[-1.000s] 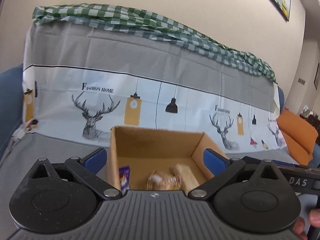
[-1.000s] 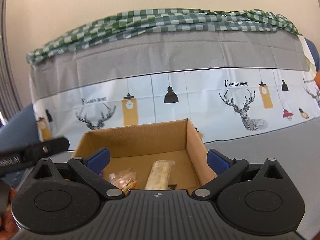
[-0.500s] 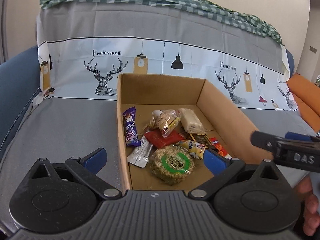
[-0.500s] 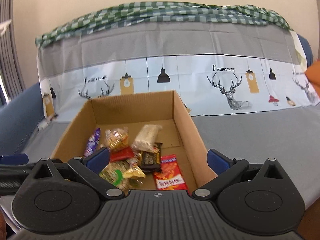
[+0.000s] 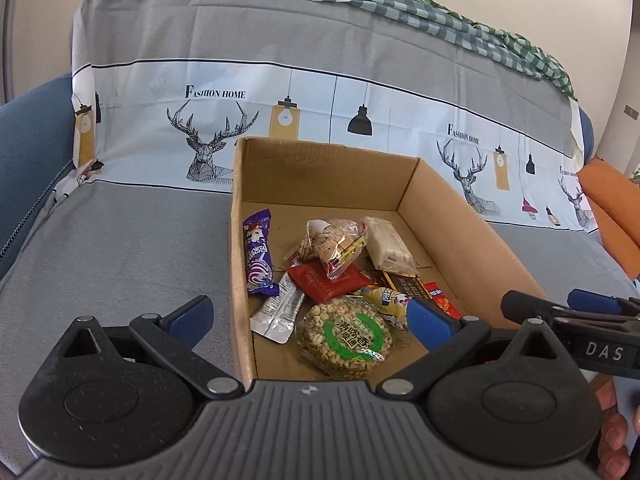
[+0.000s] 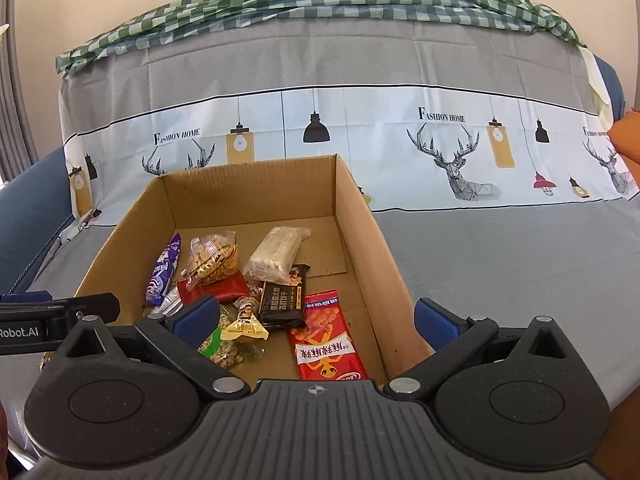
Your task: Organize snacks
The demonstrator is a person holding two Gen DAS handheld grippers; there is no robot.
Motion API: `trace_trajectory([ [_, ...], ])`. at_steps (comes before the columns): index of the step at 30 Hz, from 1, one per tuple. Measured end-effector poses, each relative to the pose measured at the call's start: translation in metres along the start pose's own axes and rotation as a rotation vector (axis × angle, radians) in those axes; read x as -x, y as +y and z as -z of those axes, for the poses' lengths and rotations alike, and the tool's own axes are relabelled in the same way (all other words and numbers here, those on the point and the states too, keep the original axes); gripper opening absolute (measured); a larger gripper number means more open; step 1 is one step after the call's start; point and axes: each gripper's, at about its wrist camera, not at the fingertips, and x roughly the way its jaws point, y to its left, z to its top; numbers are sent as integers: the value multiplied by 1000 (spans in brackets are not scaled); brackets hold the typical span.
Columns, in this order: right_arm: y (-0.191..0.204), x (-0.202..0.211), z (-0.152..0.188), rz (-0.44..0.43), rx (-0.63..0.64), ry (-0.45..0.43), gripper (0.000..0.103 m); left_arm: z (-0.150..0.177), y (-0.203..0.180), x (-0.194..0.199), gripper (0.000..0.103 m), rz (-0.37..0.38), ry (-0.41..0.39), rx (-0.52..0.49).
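Observation:
An open cardboard box sits on a covered sofa seat and holds several snacks. Among them are a purple wrapper, a clear bag of biscuits, a pale bar, a red pouch, a round puffed-grain cake with a green label, a black bar and a red peanut packet. My left gripper hovers open over the box's near left corner. My right gripper hovers open over its near right part. Both hold nothing.
A grey and white cover printed with deer and lamps drapes the sofa back, with a green checked cloth on top. An orange cushion lies at the right. Blue sofa fabric shows at the left. Bare seat lies either side of the box.
Both grippers rose and tilted downward, so the box's whole floor and its snacks came into view. Since half a second ago they moved only slightly. Both stayed open.

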Motion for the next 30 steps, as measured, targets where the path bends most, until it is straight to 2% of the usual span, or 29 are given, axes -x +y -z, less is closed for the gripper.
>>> trace_trajectory([
  [30, 9, 0, 0, -7, 51, -10, 102, 2, -6, -1, 103, 48, 4, -17],
])
